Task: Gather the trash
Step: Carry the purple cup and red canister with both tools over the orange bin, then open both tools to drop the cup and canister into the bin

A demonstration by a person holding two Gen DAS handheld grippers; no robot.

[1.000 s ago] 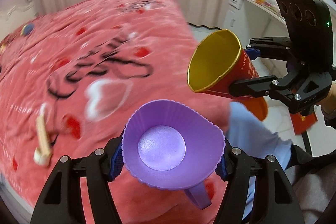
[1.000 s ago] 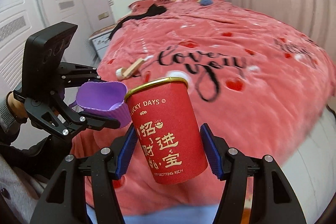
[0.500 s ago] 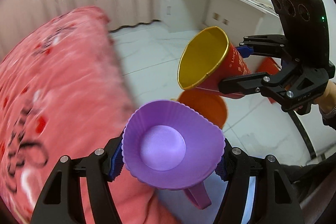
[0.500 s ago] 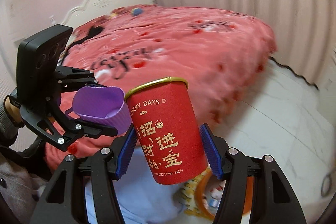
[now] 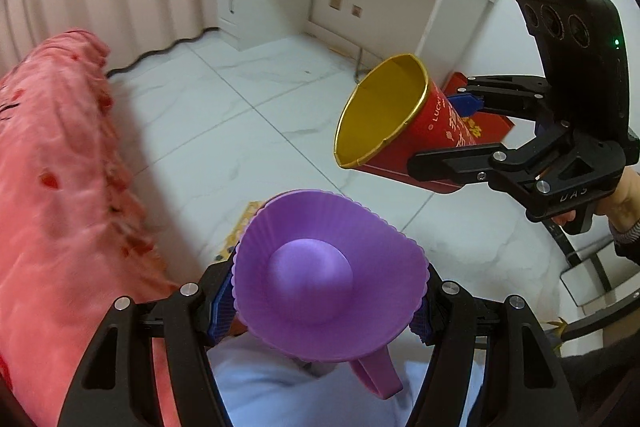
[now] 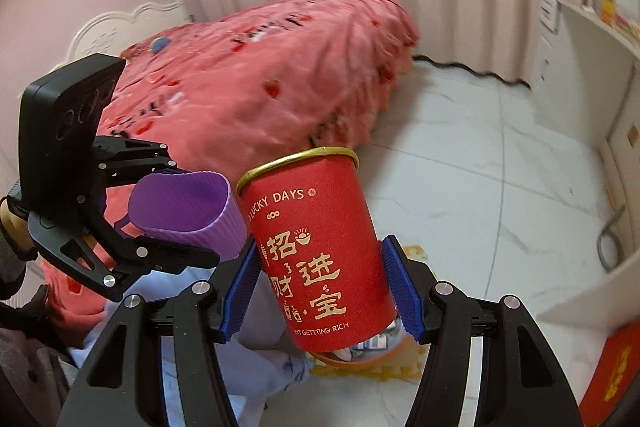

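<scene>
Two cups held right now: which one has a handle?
The purple ribbed cup in the left gripper: a loop handle sticks out below its body. The red paper cup with gold rim, in the right gripper, has a plain wall.

Both grippers clamped, side by side, angled downward

The left gripper (image 5: 328, 303) pinches a purple cup (image 5: 320, 283) between its blue pads, and the right gripper (image 6: 320, 291) grips a red paper cup (image 6: 316, 251) the same way. A hand (image 5: 618, 201) wraps the right gripper's handle, sleeve at the wrist.
</scene>
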